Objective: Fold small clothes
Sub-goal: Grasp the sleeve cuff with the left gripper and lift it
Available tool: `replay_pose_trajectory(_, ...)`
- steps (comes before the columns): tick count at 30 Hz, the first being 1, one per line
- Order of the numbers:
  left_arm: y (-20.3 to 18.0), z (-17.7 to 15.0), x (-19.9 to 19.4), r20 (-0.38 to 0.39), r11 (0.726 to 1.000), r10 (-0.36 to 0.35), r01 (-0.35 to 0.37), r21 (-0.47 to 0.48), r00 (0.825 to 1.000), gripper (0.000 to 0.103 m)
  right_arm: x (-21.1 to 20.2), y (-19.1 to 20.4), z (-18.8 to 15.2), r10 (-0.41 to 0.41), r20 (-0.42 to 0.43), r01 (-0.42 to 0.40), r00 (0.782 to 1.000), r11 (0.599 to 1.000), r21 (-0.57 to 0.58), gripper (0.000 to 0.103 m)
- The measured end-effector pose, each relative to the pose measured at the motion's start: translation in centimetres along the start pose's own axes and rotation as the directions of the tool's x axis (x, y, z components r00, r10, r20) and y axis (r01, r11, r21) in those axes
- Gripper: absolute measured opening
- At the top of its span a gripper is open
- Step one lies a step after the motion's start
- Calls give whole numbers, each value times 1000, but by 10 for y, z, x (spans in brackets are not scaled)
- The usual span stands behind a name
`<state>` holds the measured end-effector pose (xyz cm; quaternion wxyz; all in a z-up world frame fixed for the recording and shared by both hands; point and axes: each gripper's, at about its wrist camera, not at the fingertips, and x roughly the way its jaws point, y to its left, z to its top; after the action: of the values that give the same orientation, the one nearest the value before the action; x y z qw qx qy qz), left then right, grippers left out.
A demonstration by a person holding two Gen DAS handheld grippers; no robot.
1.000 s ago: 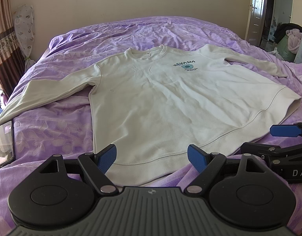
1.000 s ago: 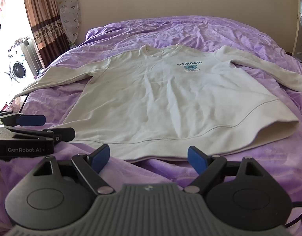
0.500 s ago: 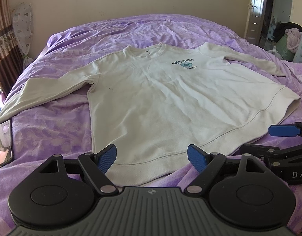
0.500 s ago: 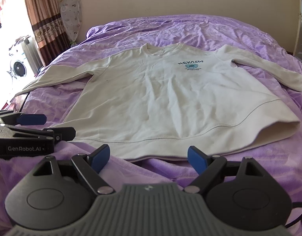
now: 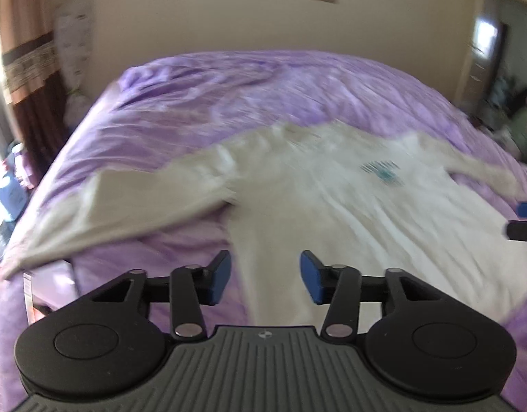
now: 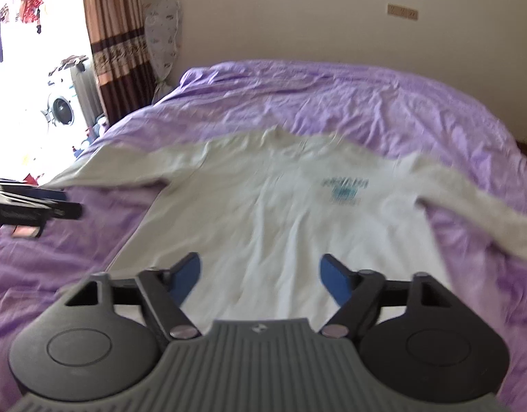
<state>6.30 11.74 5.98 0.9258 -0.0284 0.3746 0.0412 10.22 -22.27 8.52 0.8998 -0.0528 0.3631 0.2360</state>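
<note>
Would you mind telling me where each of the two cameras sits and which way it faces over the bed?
Left wrist: sits on the left gripper, looking forward and down over the sweatshirt towards its left sleeve; its own blue pads, jaws just closing on nothing, and the right gripper's tip at the right edge show.
Right wrist: sits on the right gripper, facing the sweatshirt's chest print; its empty, just-closing jaws and the left gripper at the left edge show.
Shared: sweatshirt, purple bedspread, far wall.

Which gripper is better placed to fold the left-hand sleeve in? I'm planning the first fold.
Probably the left gripper: the spread sleeve lies just ahead on its side, jaws open and empty.
</note>
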Motion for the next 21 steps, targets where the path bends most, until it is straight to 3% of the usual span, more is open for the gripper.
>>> replay_pose_trajectory(2,33,15,4,-12,997,41,-42,-66,999,43,12,-13,19,-11,21,11,1000,1000,-10,55)
replay_pose_trajectory(4,65,25,9,-34,990,58,-62,-130,998,42,28,-24,33,-36,27,37,999,999,-15,49)
replay_pose_trajectory(6,102,32,15,-62,977,79,-90,-194,995,42,46,-35,47,-58,31,58,998,998,-17,35)
replay_pose_trajectory(10,169,34,27,-106,926,147,-174,-335,983,46,86,-52,64,-70,8,70,998,998,-11,21)
replay_pose_trajectory(12,202,30,36,-144,887,148,-196,-418,979,53,107,-55,68,-75,-19,75,997,997,-6,9)
replay_pose_trajectory(15,243,17,43,-180,813,170,-241,-530,969,57,135,-57,69,-46,-39,46,998,999,3,8)
replay_pose_trajectory(17,263,5,46,-193,754,188,-268,-600,963,68,151,-56,68,-34,-43,34,999,999,9,8)
replay_pose_trajectory(21,297,-26,55,-217,635,129,-248,-732,968,70,179,-58,67,-21,-55,22,998,999,30,9)
